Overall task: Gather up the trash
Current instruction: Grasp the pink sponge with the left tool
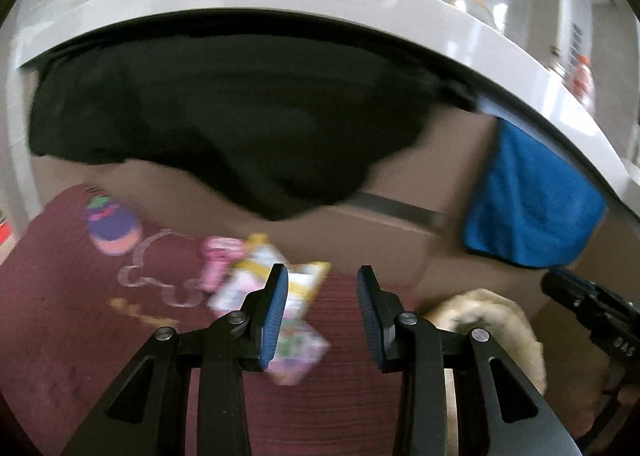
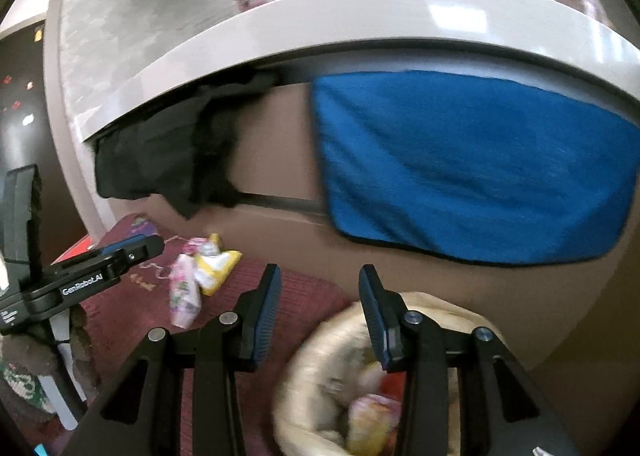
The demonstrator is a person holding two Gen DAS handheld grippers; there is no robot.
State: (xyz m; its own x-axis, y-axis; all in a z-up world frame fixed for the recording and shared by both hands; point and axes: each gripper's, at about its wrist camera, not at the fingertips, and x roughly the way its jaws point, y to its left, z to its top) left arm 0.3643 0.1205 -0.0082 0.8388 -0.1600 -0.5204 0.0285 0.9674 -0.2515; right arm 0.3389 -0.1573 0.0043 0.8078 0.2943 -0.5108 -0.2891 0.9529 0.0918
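Over the red mat (image 1: 80,336), both grippers' jaws stand apart — left gripper (image 1: 322,312), right gripper (image 2: 320,312) — gripping nothing.

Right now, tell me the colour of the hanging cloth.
Bright blue cloth, clearest in the right wrist view.

1. A pink wrapper (image 2: 183,294) and a yellow-and-white wrapper (image 2: 214,262) are lying crumpled on the maroon mat (image 2: 304,296), touching each other, near the brown cardboard box (image 2: 276,144).
2. In the left wrist view the same wrappers are showing blurred, the yellow-and-white one (image 1: 256,268) lying beyond the pink one (image 1: 296,352).
3. A cream fabric basket (image 2: 308,360) is sitting on the mat just beside the box, well apart from the loose wrappers.
4. Colourful wrappers (image 2: 372,412), pink, yellow and red, are lying inside the basket, blurred.
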